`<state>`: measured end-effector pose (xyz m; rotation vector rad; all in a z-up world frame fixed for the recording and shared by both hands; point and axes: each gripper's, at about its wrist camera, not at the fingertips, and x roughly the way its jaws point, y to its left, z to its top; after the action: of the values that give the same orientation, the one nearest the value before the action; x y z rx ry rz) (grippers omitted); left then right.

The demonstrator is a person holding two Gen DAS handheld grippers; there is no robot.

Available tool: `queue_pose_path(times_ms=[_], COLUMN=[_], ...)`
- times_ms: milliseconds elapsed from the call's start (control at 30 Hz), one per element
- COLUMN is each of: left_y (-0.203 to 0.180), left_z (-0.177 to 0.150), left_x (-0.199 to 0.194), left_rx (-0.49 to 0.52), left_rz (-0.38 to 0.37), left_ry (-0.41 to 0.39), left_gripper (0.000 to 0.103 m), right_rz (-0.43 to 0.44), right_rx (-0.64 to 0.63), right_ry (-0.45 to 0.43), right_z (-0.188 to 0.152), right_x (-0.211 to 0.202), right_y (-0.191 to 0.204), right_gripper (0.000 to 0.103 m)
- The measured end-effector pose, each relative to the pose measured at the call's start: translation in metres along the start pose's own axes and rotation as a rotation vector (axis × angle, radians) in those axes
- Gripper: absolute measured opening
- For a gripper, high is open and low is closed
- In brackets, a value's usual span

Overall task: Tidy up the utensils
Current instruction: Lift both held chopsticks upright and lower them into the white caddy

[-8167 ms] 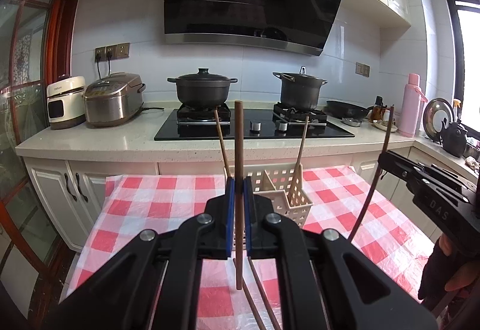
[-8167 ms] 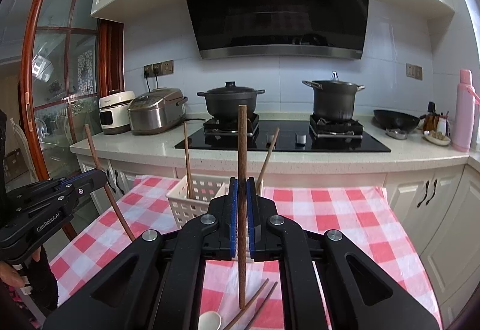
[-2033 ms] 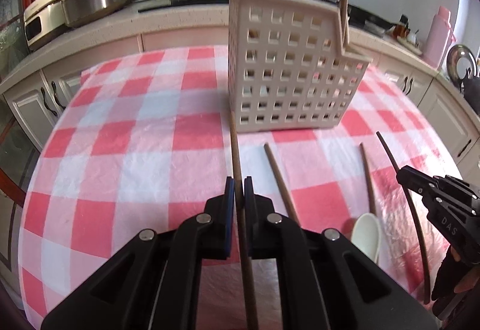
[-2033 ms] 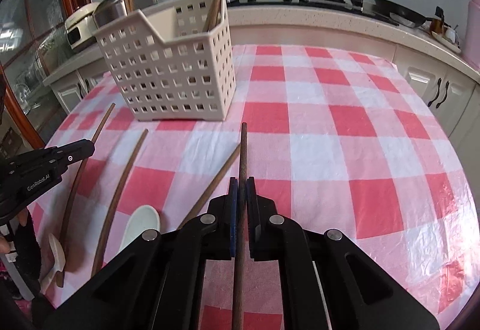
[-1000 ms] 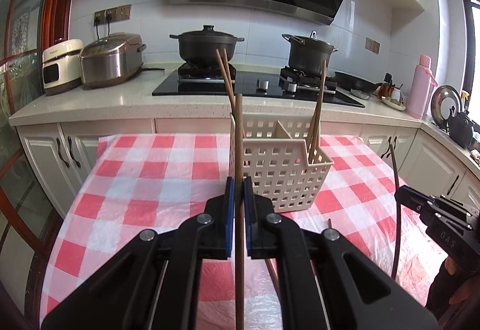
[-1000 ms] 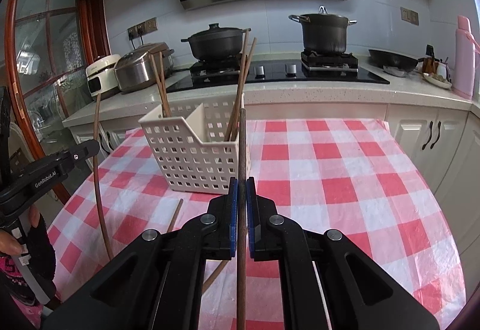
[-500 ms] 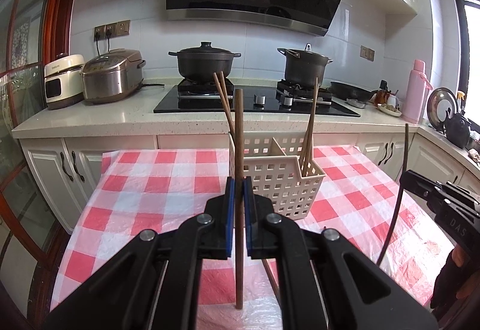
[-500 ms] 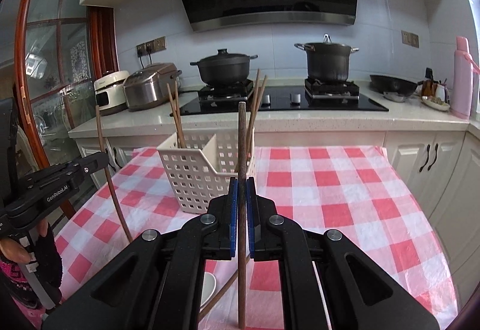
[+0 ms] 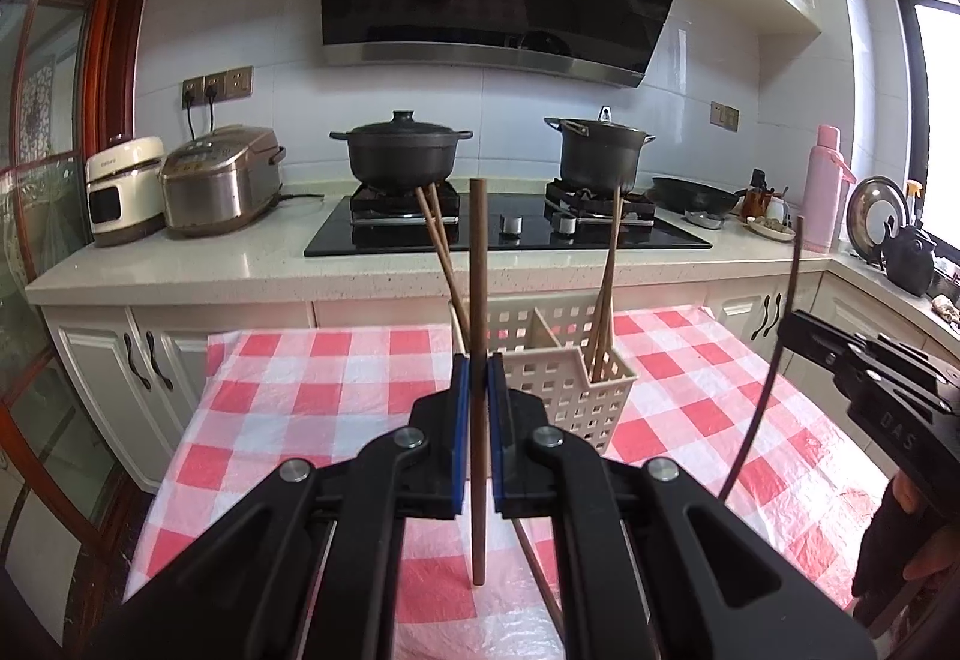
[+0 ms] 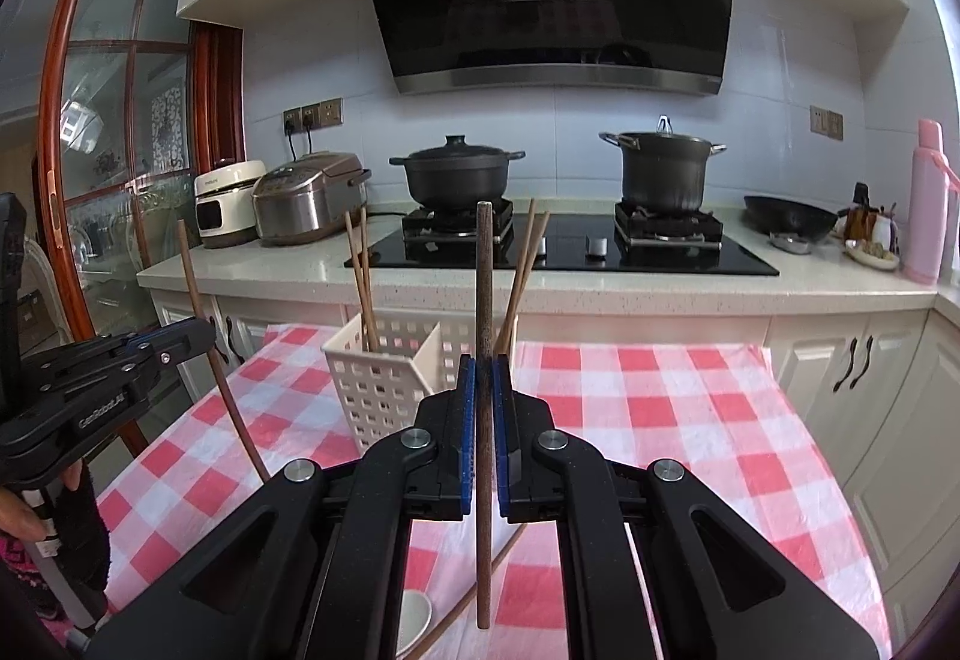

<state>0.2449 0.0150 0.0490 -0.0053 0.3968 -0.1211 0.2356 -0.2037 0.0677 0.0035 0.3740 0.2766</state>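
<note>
**Two chopsticks heading for the basket**

Kitchen, checked tablecloth [image 9: 312,402]: the left gripper [image 9: 475,420] is clamping a brown chopstick [image 9: 477,300] upright, the right gripper [image 10: 483,420] pinching a darker chopstick [image 10: 483,288]. The white basket [image 9: 570,384] is waiting beyond; each needs lowering into a compartment. Another chopstick [image 9: 540,576] and a spoon [image 10: 414,624] are lying on the cloth.

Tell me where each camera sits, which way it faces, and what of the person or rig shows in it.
Left wrist: on the left gripper, facing the stove; shows its fingers shut on a chopstick, and the right gripper.
Right wrist: on the right gripper, facing likewise, shut on a dark chopstick; shows the left gripper and a hand.
Shared: white basket, checked tablecloth, both pots.
</note>
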Motion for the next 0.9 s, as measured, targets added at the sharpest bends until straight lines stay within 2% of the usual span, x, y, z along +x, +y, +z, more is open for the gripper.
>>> queue_pose_path(times_ms=[267,400,900], left_y=[-0.010,-0.010,-0.020], left_z=[0.021,0.035,0.115], left_x=[-0.009,-0.010,-0.007], left_rx=[0.025,0.012,0.043], left_rz=[-0.020,-0.055,-0.066], left_ry=[-0.024,-0.009,-0.061], left_gripper=[0.006,0.006,0.006], right_rz=[0.002,0.006,0.024], right_rx=[-0.024,-0.019,-0.001], right_ry=[-0.034,-0.047,-0.096], right_z=[0.020,0.031,0.085], right_x=[0.011,0.017,0.049], right_y=[0.002,0.001,-0.008], right_gripper=[0.006,0.006,0.006])
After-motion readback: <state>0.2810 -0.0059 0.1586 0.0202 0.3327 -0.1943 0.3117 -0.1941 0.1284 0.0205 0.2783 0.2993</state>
